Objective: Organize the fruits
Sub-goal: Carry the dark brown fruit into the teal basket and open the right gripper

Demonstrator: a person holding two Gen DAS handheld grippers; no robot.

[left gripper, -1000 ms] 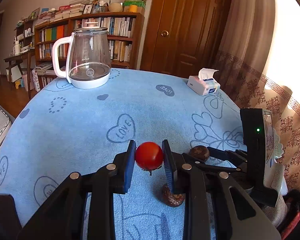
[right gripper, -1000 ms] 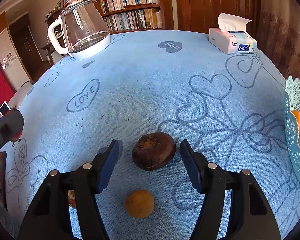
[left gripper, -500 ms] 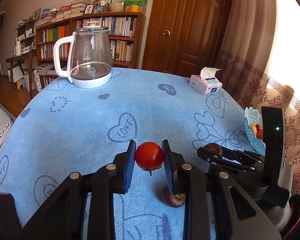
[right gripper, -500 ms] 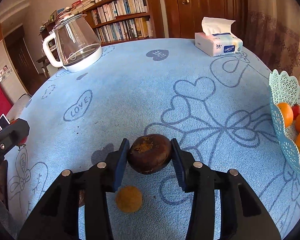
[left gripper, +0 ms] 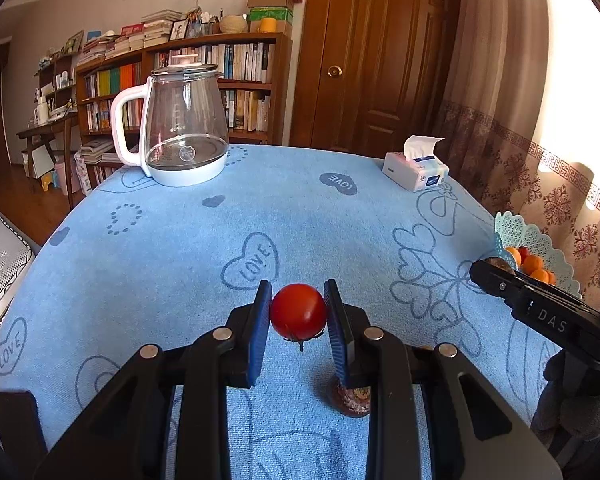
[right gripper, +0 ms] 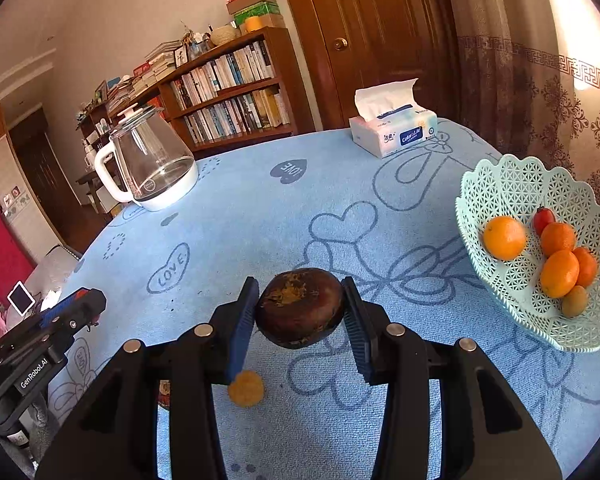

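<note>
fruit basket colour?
Pale mint-green lattice basket, clearest in the right wrist view.

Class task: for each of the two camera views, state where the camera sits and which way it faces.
Left wrist: on the left gripper, facing the kettle; its fingers hold a tomato.
Right wrist: on the right gripper, facing the tissue box; its fingers hold a dark brown fruit.
Shared: kettle, tissue box, fruit basket, tablecloth.
</note>
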